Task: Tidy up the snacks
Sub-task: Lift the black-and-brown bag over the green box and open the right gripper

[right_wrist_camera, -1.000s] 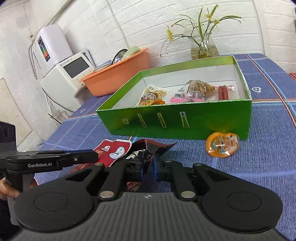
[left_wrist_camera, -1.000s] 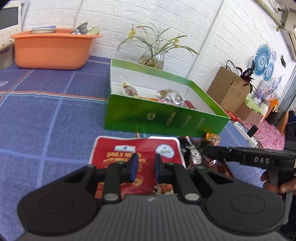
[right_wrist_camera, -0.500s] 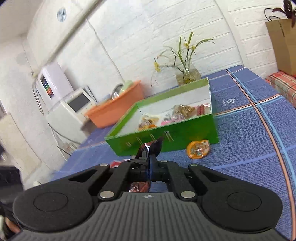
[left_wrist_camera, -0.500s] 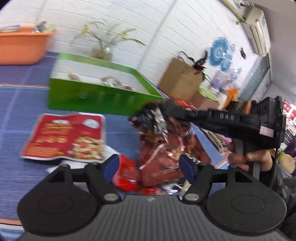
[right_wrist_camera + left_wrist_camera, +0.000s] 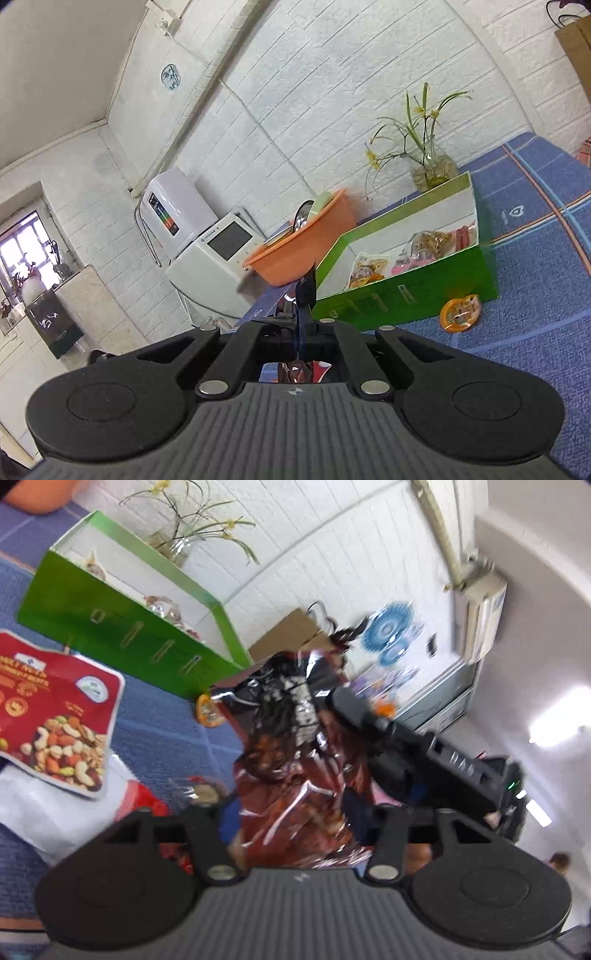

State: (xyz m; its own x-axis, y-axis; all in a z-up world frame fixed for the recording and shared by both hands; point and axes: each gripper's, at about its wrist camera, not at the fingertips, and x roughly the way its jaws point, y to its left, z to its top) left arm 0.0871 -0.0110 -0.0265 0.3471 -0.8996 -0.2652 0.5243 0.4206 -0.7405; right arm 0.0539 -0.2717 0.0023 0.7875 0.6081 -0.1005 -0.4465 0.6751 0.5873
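Right gripper [image 5: 303,334]: clenched on the top edge of the dark snack bag, fingers pressed together with the bag's thin edge standing up between them
Left gripper [image 5: 295,821]: fingers spread wide on either side of the bag's lower half; whether the pads touch it cannot be told
Dark snack bag [image 5: 295,753]: crinkled reddish-brown and black foil, held up off the table, hanging at the centre of the left wrist view
Green box [image 5: 402,295]: open-topped, on the table at 1 o'clock from the right gripper; several small snack packets lie inside
Orange round snack [image 5: 460,314]: on the cloth just beside the box's front wall, at 2 o'clock from the right gripper
Red nut pouch [image 5: 55,716]: flat on the table at 10 o'clock from the left gripper
Tablecloth [image 5: 535,295]: blue checked
Orange basin [image 5: 303,254]: behind the box, at 12 o'clock
Flower vase [image 5: 432,171]: glass, beyond the box by the white brick wall
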